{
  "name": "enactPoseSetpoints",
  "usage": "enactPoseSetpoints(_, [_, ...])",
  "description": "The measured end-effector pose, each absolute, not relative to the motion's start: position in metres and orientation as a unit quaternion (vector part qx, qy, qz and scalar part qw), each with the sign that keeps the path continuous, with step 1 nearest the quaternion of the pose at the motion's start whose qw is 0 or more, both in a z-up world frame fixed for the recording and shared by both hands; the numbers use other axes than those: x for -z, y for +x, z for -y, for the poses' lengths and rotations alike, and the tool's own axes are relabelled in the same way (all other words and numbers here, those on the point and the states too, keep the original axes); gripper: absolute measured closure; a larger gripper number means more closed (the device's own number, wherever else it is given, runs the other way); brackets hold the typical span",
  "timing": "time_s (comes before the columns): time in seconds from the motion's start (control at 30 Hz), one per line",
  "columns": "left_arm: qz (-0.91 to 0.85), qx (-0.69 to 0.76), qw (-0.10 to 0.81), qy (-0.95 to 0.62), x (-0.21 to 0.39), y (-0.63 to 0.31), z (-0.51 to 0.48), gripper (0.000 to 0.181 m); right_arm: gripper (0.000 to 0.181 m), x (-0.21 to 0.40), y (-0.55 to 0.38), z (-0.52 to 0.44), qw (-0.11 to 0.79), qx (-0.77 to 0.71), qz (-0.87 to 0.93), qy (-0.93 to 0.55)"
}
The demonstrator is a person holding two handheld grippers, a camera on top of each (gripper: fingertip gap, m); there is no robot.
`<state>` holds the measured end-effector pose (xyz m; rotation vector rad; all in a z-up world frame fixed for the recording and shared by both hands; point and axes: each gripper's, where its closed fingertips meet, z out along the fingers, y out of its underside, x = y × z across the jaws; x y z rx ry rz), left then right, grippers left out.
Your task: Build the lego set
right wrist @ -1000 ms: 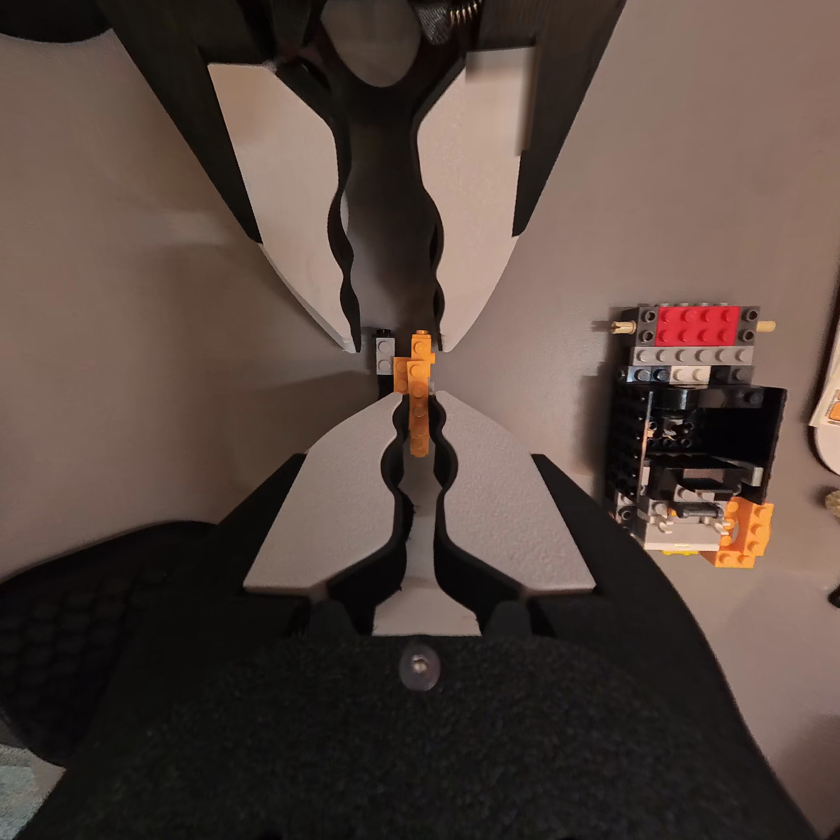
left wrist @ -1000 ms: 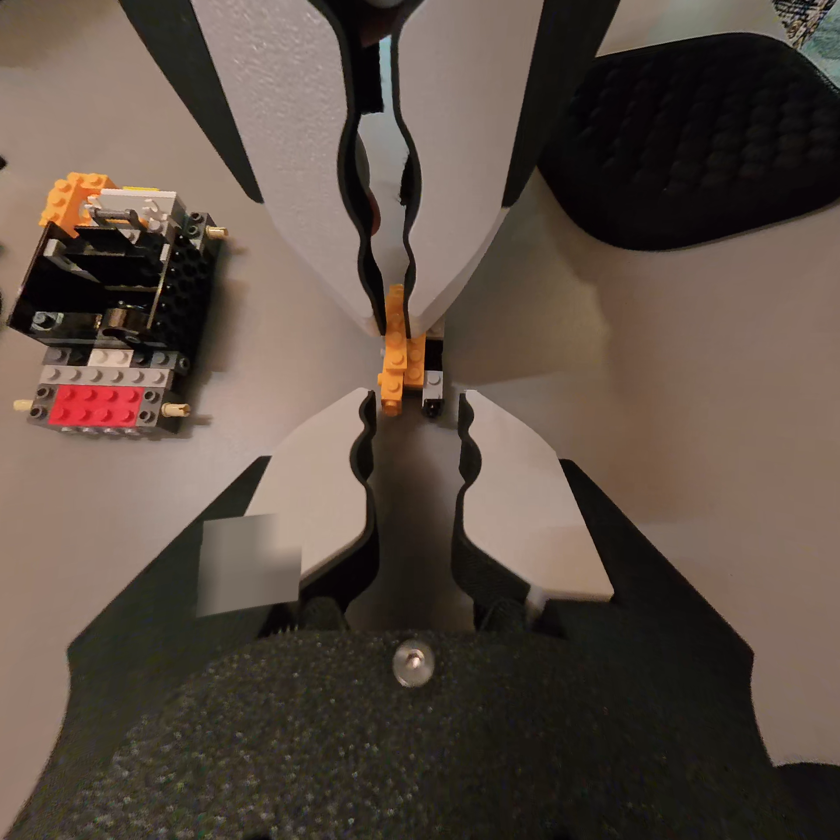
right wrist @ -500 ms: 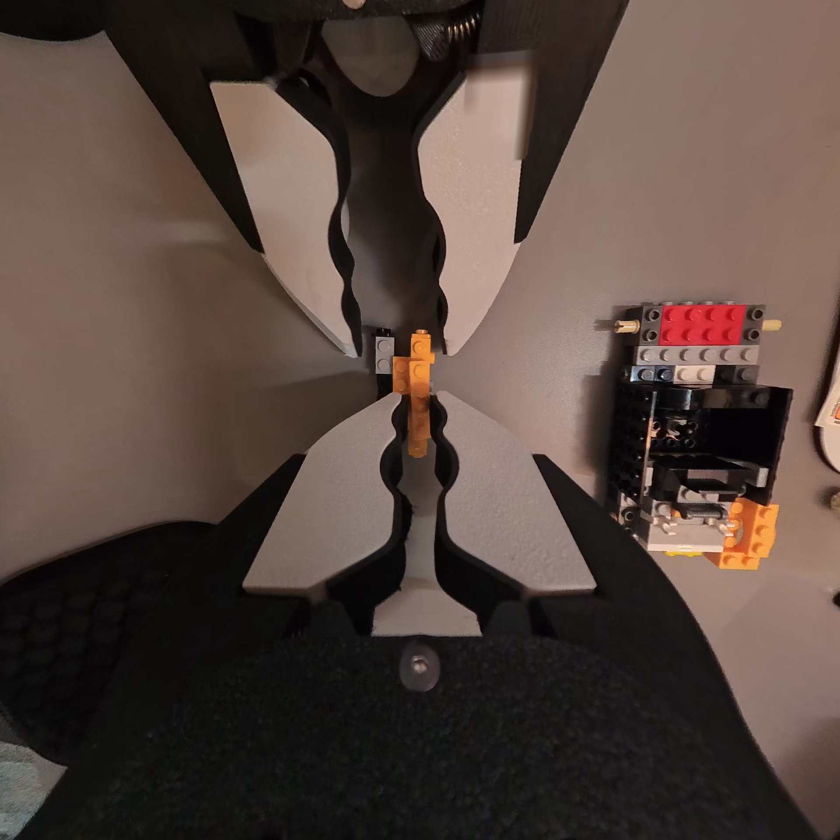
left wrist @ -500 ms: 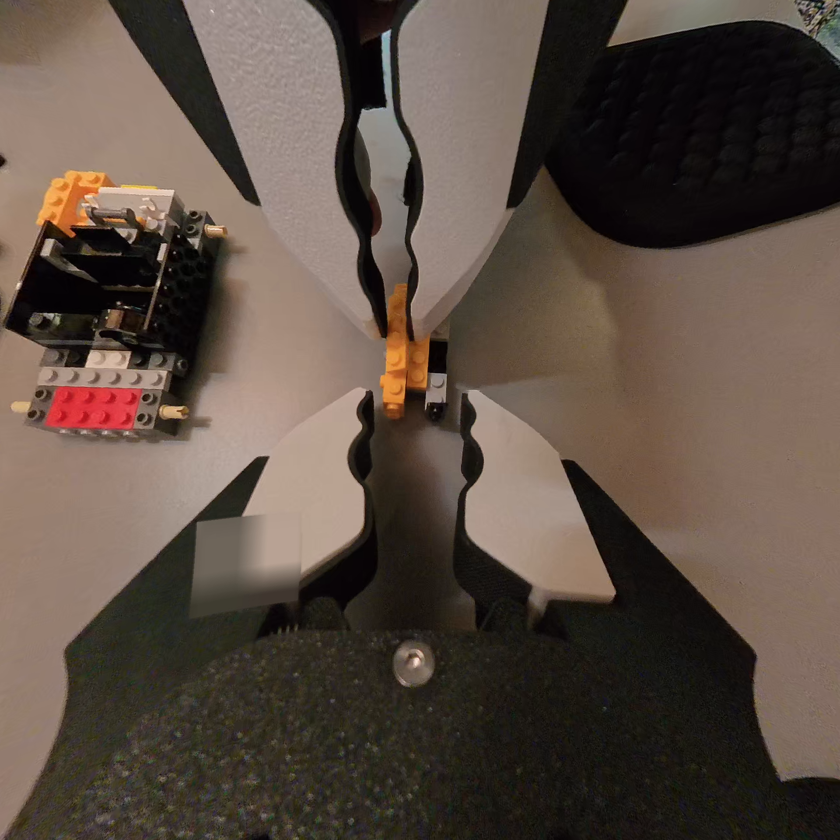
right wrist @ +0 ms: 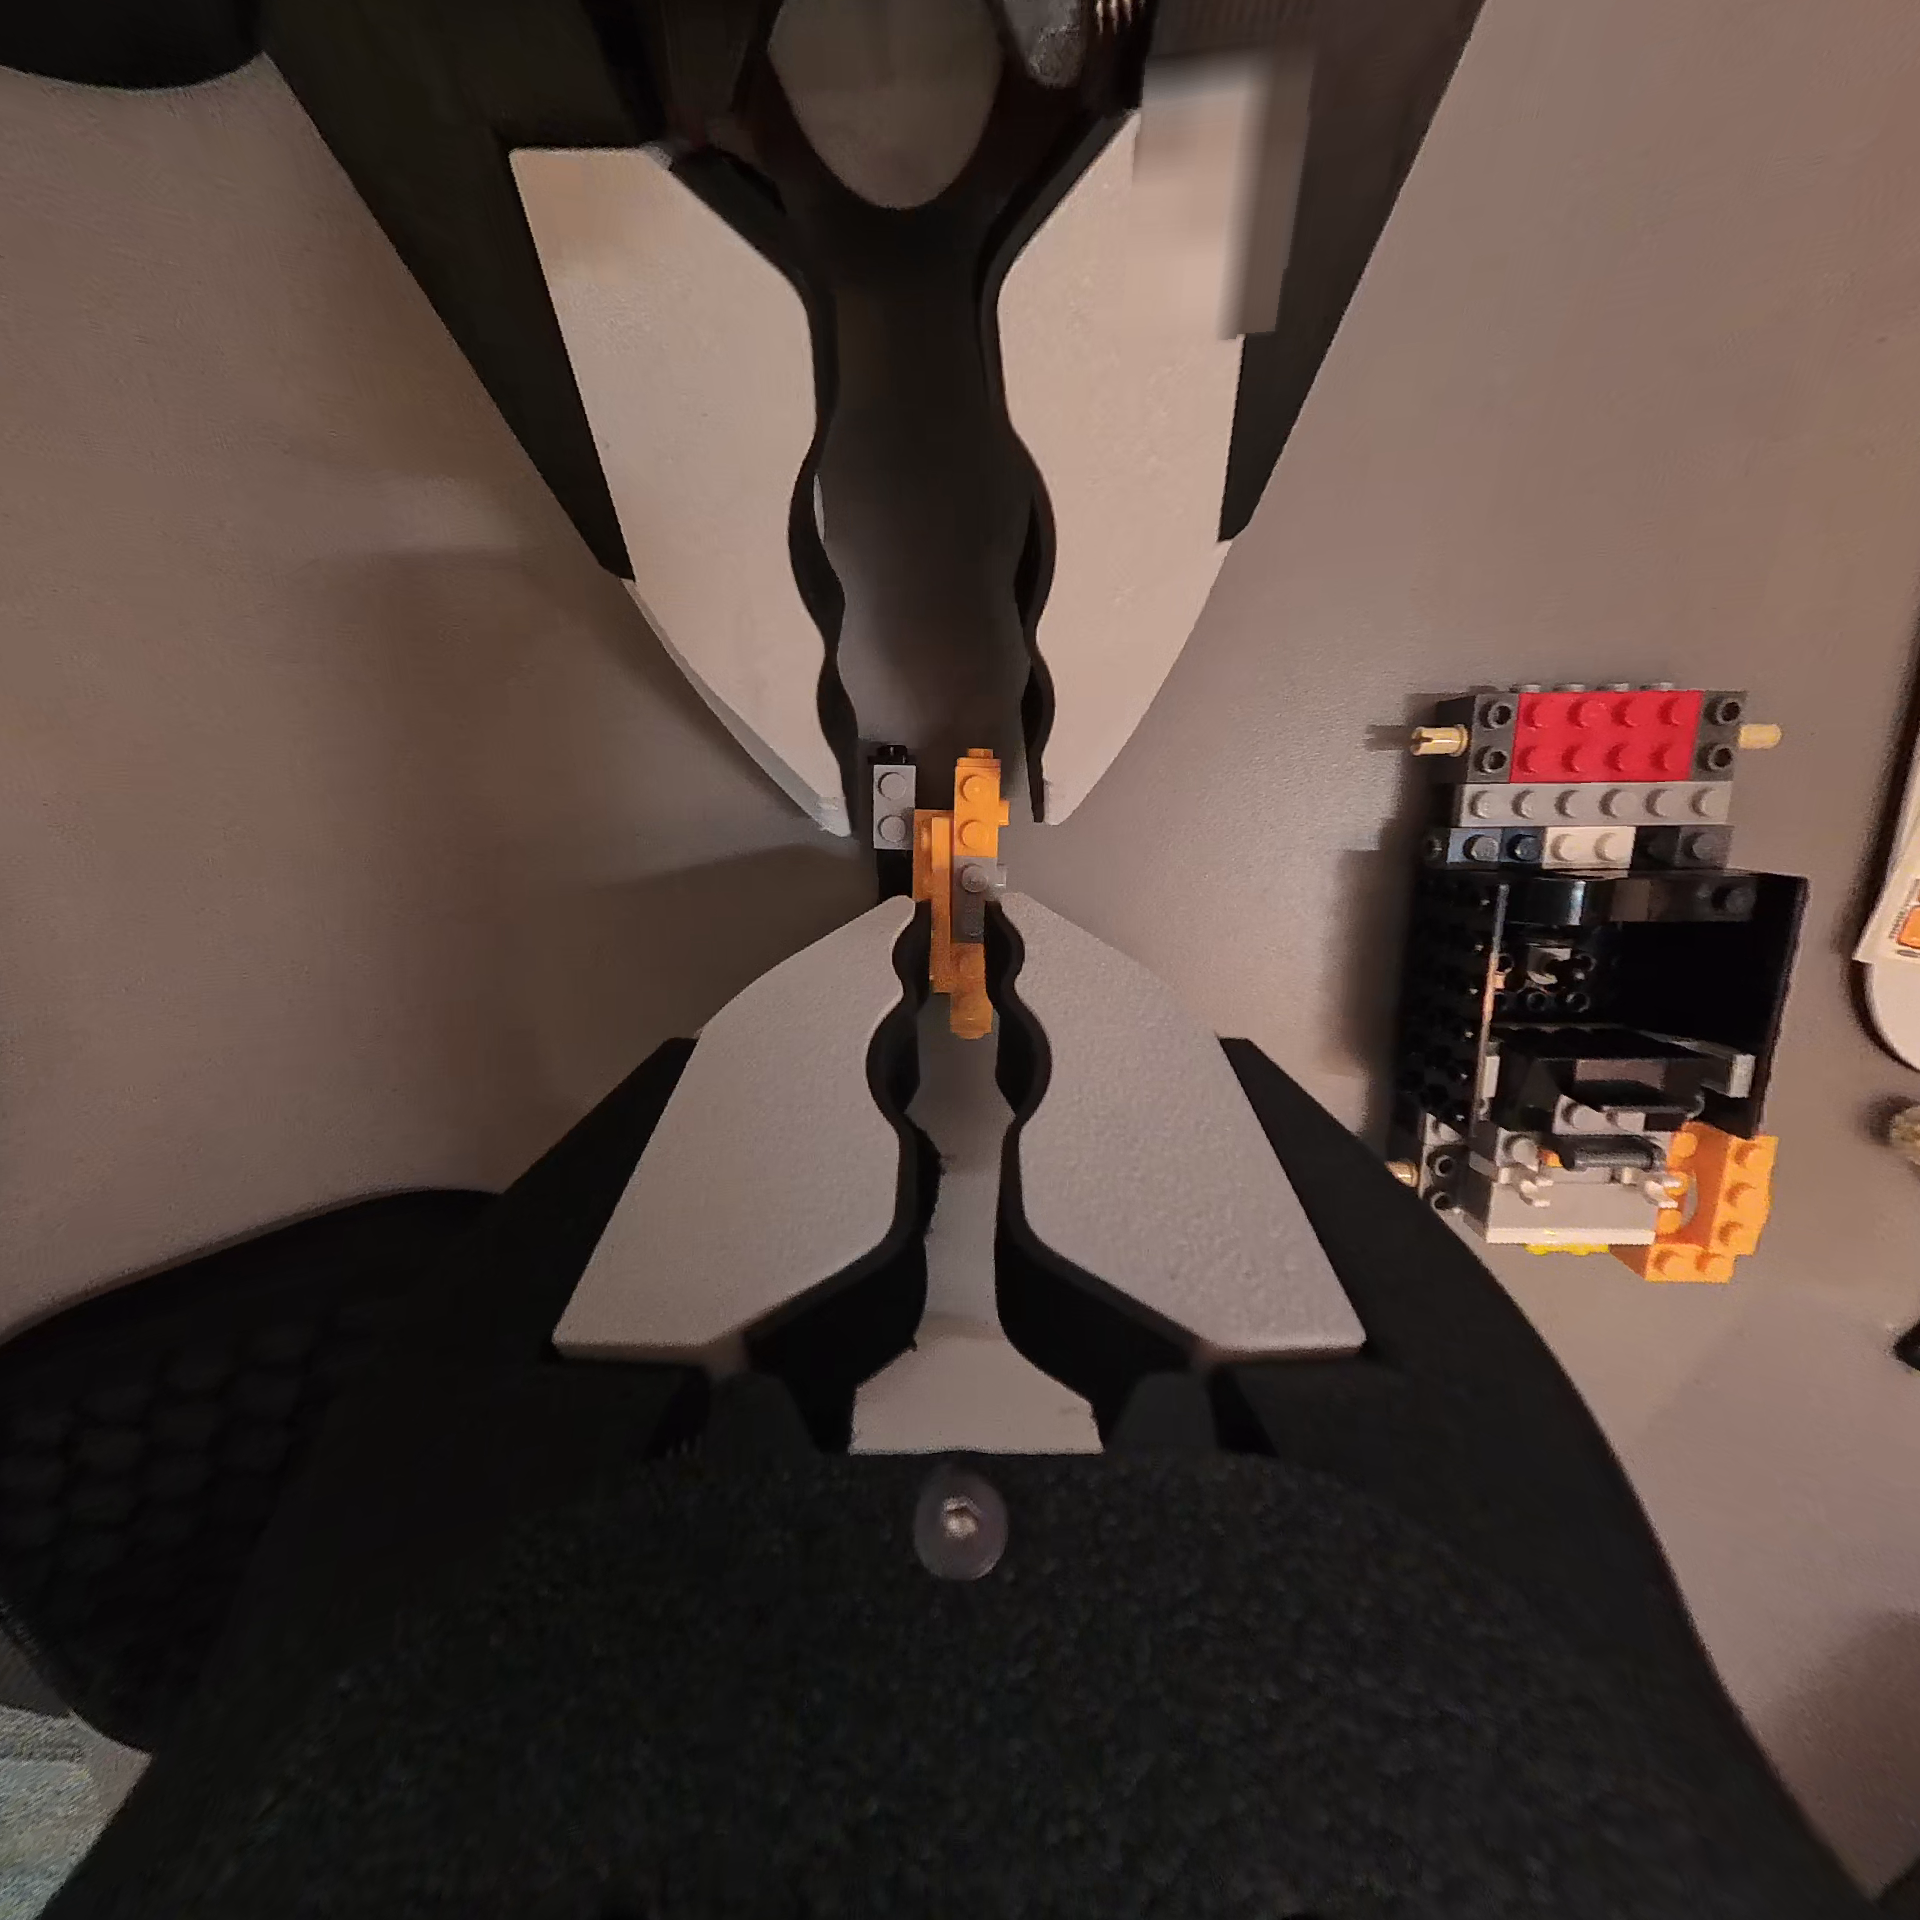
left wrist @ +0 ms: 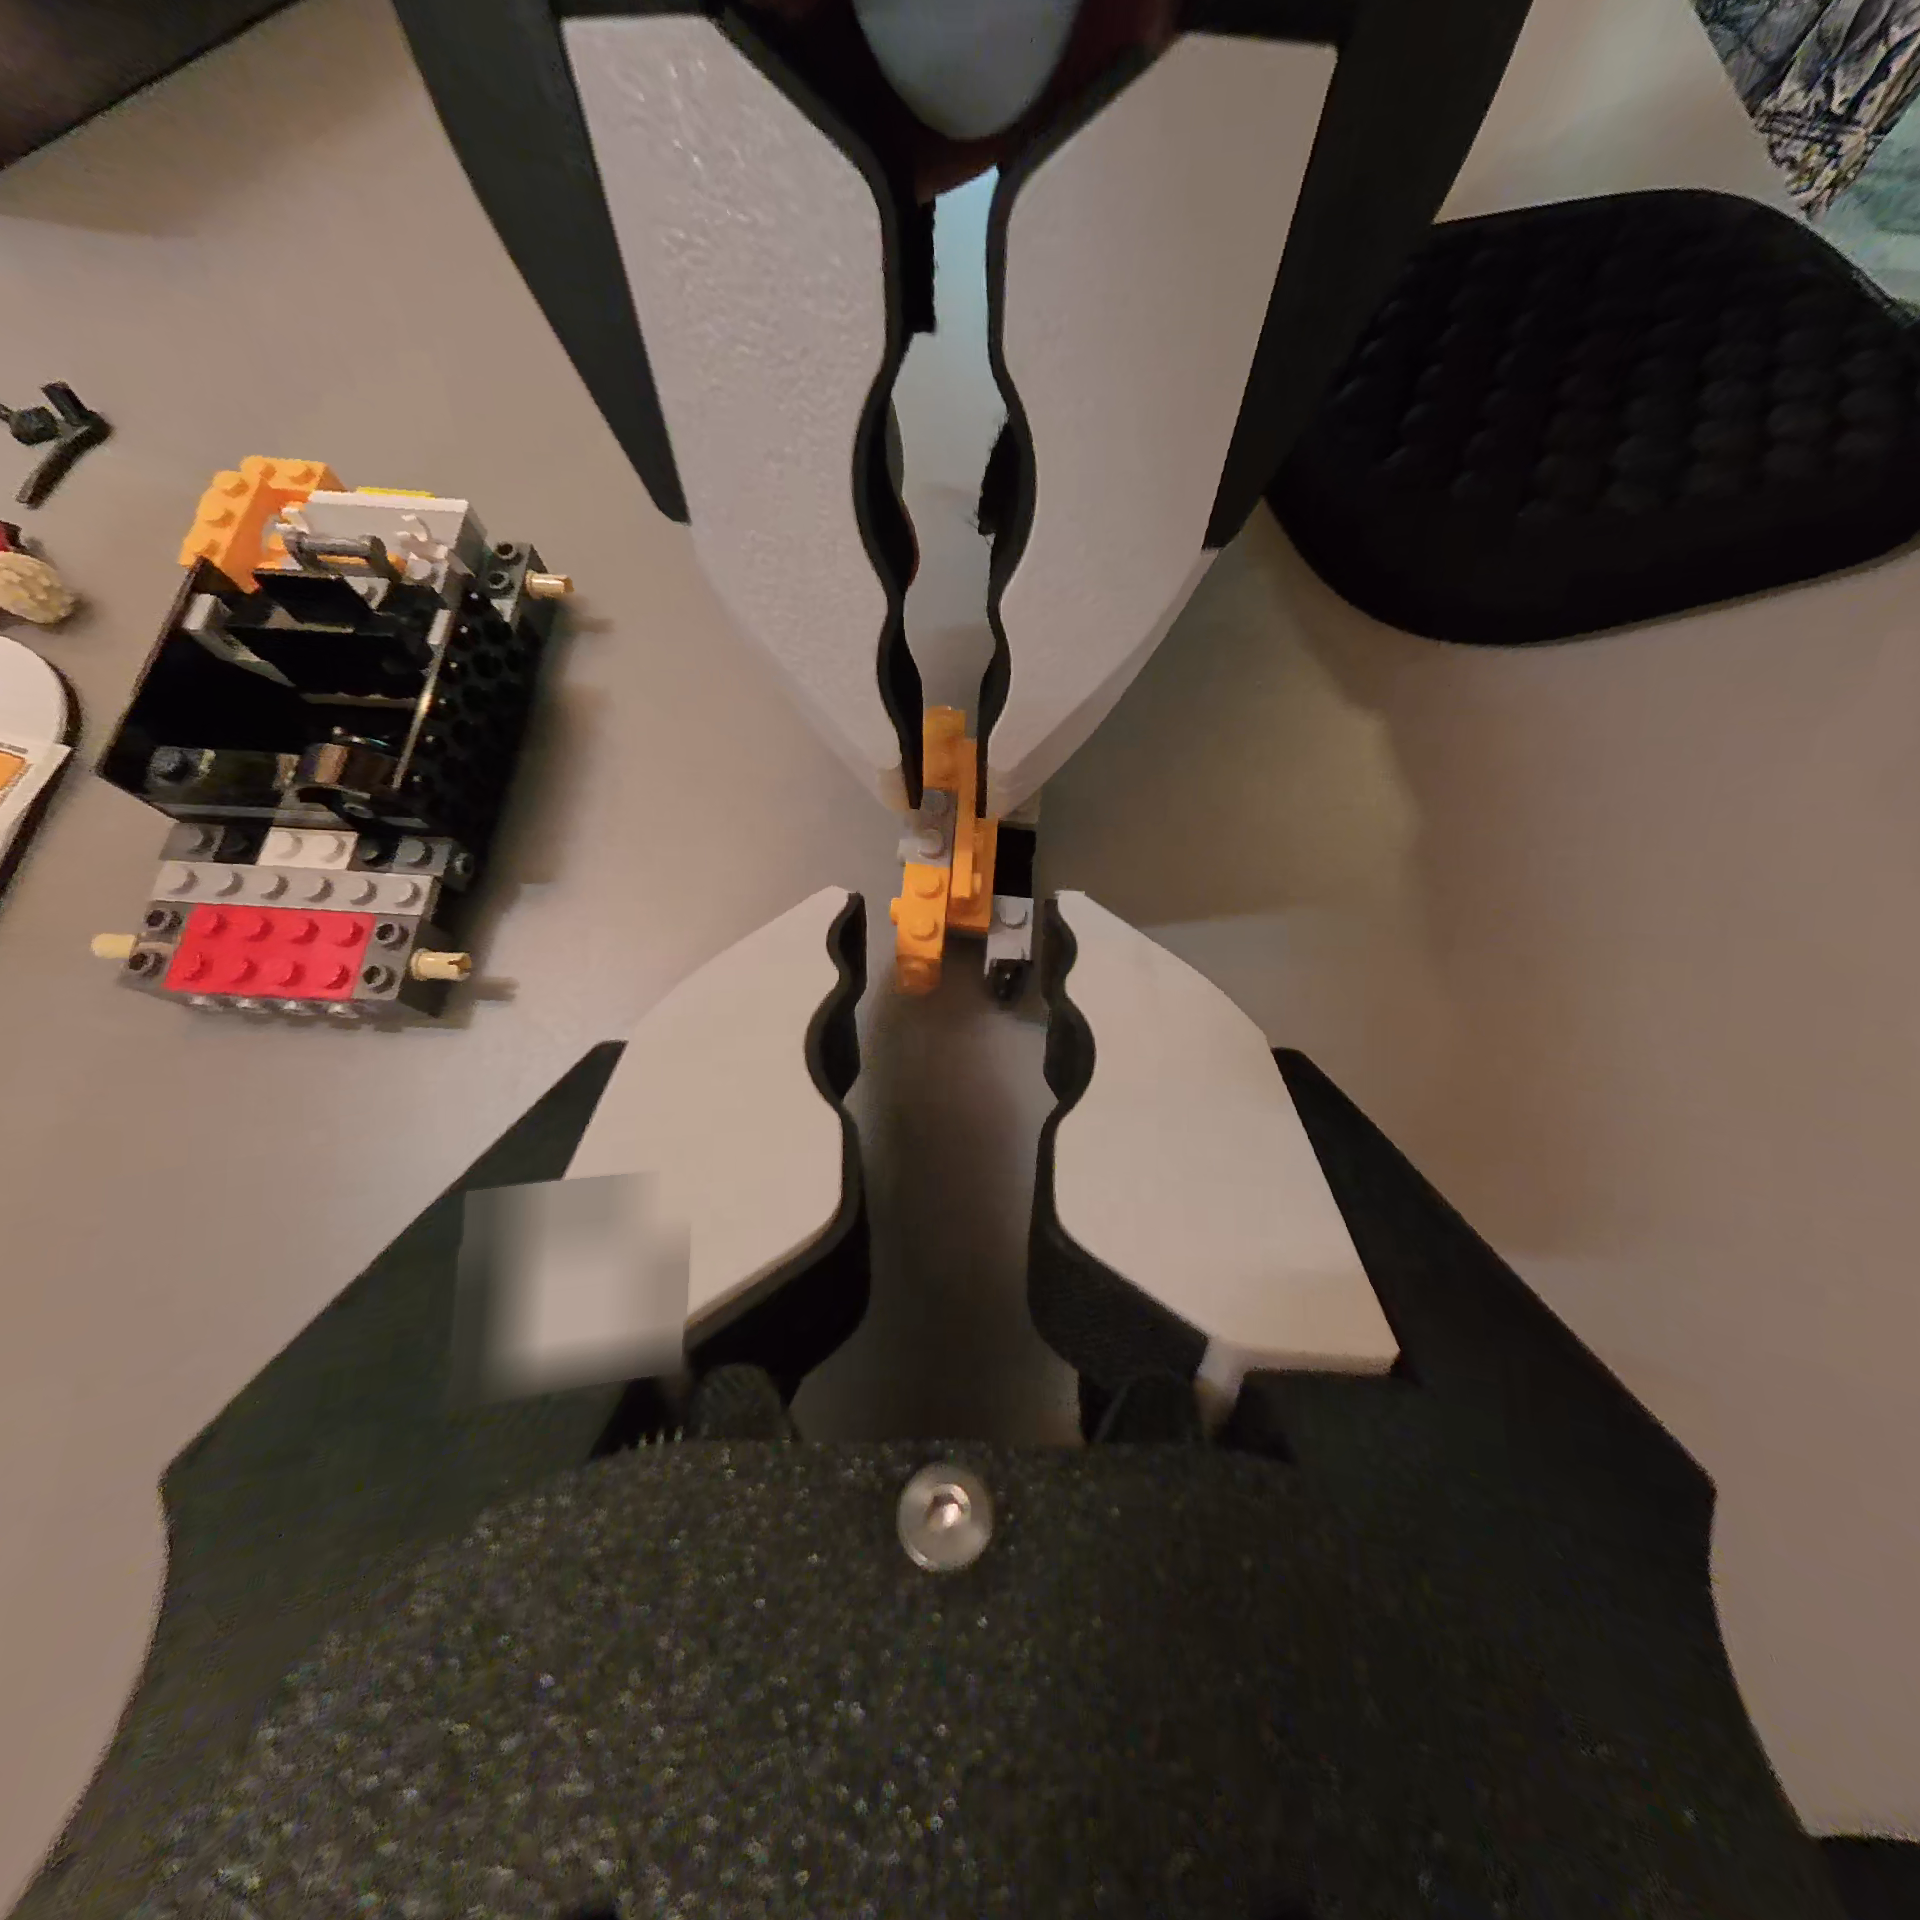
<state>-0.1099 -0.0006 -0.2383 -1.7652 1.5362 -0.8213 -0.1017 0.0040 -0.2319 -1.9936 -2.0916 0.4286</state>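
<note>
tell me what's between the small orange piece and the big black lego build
Only bare grey table separates the small orange lego assembly from the black brick build, in the left wrist view.

— What blocks my way?
— The other jaws sit nose to nose with mine, the orange piece (left wrist: 938, 873) wedged between; no gap there.
— And either side?
— The model (left wrist: 312, 769) stands well off on bare table (left wrist: 1558, 987); a black pad (left wrist: 1621, 416) lies opposite. Open table lies between.

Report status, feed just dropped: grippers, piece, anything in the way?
Right gripper shut on orange sub-assembly. Left gripper open, facing it. Main build set aside, nothing blocking.
</note>
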Motion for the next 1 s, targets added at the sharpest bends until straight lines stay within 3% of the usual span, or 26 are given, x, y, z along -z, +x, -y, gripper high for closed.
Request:
enactPoseSetpoints(0.43, [-0.578,0.317,0.342,-0.669,0.232,-0.109,-0.002,0.158,0.181,0.230,-0.101,-0.010,0.134,-0.149,0.698,-0.687])
enactPoseSetpoints(0.83, [-0.579,0.313,0.352,-0.666,0.231,-0.107,-0.003,0.167,0.167,0.228,-0.099,0.003,0.219,-0.111,0.752,-0.612])
enactPoseSetpoints(1.0, [-0.574,0.318,0.353,-0.667,0.229,-0.108,-0.004,0.169,0.173,0.233,-0.102,-0.002,0.239,-0.092,0.752,-0.608])
